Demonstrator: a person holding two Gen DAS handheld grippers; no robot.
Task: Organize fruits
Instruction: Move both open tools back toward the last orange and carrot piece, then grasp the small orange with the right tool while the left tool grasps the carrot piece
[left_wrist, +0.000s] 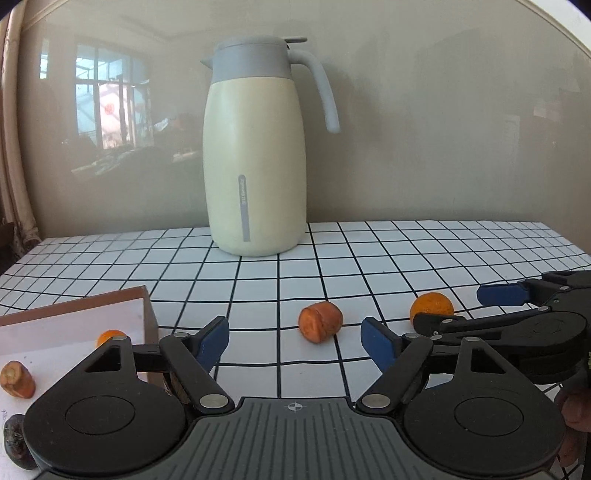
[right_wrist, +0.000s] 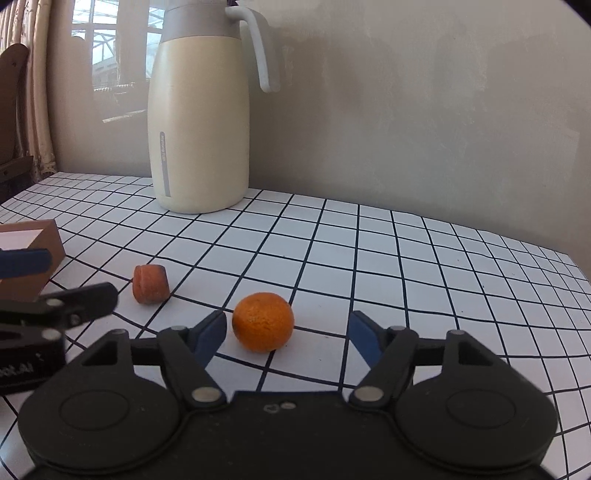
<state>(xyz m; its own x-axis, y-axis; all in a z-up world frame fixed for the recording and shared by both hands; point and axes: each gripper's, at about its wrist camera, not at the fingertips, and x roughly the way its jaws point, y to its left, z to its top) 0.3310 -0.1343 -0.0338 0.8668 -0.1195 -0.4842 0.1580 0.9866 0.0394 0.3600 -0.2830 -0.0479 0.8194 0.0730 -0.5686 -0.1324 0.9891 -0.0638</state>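
The left gripper (left_wrist: 295, 341) points forward and a bit down, with its two blue fingers (left_wrist: 212, 341) spread apart and nothing between them. The right gripper (right_wrist: 288, 338) sits just to its right, also tipped down. Its blue fingers (right_wrist: 364, 339) stand apart too, and they are not pressing on anything.

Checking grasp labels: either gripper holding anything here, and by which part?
Nothing held. Left gripper open short of the carrot chunk; right gripper open around the orange, pads off it.

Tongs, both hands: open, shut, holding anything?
Left tongs: open, empty, carrot chunk just ahead, untouched.
Right tongs: open, empty, orange between the tips, not gripped.
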